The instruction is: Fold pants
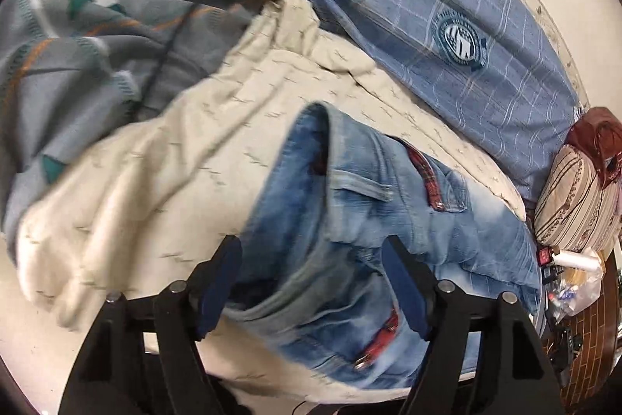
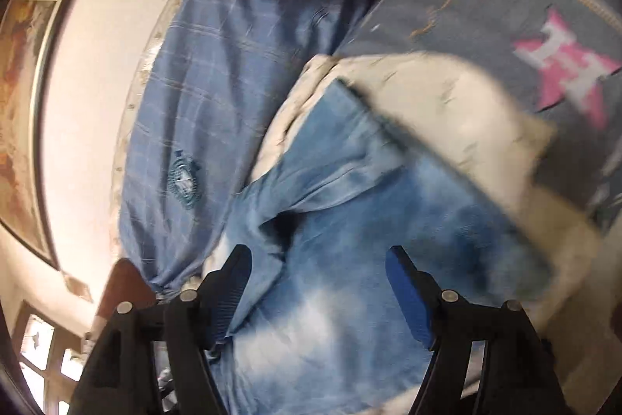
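The jeans point(image 1: 350, 220) are lying bunched in the lower centre of the left wrist view, on the cream blanket point(image 1: 155, 162). The waistband part is standing up as a loose ridge and a red-trimmed pocket is showing to its right.

Your left gripper point(image 1: 311, 282) is spread wide with denim lying between its fingers, but nothing is pinched yet. Your right gripper point(image 2: 317, 282) is also released, hanging over pale washed denim point(image 2: 330, 220) in the lower middle of its view.

The risk is that you are closing on only one layer, so the fold is coming out crooked, or that you are catching the cream blanket together with the denim at the lower left. The right view is blurred, so I cannot tell which edge you are aiming at. The blue checked cover point(image 1: 447, 6), in the upper right, is lying well apart.
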A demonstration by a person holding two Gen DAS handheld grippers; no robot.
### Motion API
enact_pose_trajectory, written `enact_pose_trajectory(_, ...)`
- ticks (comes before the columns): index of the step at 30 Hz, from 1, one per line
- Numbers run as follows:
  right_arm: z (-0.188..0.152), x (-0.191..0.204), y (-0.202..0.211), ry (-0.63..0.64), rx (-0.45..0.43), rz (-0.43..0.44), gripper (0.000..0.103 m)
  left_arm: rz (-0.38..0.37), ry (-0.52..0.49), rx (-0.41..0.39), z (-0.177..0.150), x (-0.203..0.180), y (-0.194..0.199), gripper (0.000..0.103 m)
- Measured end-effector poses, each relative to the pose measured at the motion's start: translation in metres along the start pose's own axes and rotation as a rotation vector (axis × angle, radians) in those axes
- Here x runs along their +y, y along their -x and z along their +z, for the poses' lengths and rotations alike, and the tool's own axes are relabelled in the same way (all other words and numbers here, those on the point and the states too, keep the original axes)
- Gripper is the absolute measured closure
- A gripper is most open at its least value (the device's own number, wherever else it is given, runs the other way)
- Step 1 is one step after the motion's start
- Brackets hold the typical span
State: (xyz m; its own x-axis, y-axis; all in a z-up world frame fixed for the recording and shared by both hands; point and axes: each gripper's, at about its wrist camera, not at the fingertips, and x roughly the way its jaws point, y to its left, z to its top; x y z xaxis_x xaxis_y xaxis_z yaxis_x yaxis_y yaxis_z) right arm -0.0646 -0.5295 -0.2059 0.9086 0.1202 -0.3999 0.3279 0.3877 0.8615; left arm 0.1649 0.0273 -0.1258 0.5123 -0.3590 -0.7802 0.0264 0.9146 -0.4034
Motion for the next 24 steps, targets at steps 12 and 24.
enact_pose_trajectory(12, 0.015, -0.003, -0.052, -0.089, 0.002, 0.099, 0.028, 0.069, -0.051, 0.013, 0.024, -0.034, -0.059, 0.036)
enact_pose_trajectory(24, 0.037, 0.025, -0.089, -0.045, -0.048, -0.034, 0.071, 0.035, -0.12, -0.009, 0.034, -0.048, -0.061, 0.086)
